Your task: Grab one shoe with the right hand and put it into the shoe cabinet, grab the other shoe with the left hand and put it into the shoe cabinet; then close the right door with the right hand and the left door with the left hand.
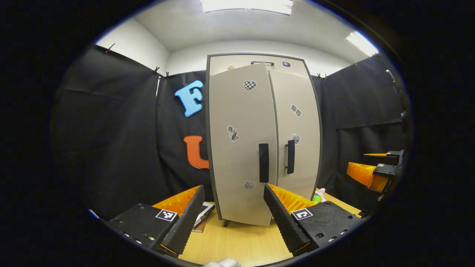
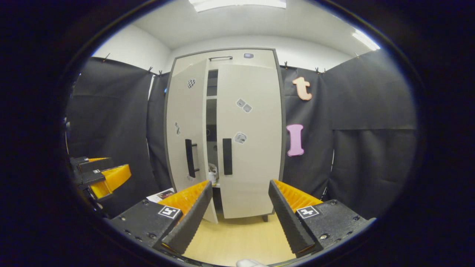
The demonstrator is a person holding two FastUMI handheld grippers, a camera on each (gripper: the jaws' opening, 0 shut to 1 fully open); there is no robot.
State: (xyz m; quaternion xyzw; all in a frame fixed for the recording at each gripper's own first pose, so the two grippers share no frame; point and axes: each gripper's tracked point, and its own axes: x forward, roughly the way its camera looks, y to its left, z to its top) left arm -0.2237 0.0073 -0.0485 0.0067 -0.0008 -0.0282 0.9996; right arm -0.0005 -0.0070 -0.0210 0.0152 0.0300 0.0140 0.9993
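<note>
The tall pale shoe cabinet (image 1: 241,122) stands on the wooden table, straight ahead in both views. Its left door (image 1: 237,148) is ajar, swung a little outward, and its right door (image 2: 248,141) looks flush with the frame. Through the gap in the right gripper view a white shoe (image 2: 212,172) sits on a shelf inside. My left gripper (image 1: 233,218) is open and empty, a short way in front of the left door's dark handle (image 1: 263,162). My right gripper (image 2: 237,218) is open and empty too, facing the right door's handle (image 2: 227,155).
A booklet (image 1: 204,213) lies on the table (image 1: 237,241) by the cabinet's left foot. Something small and green (image 1: 316,197) lies at its right foot. Black cloth walls close in on both sides. Each view catches the other gripper at its edge.
</note>
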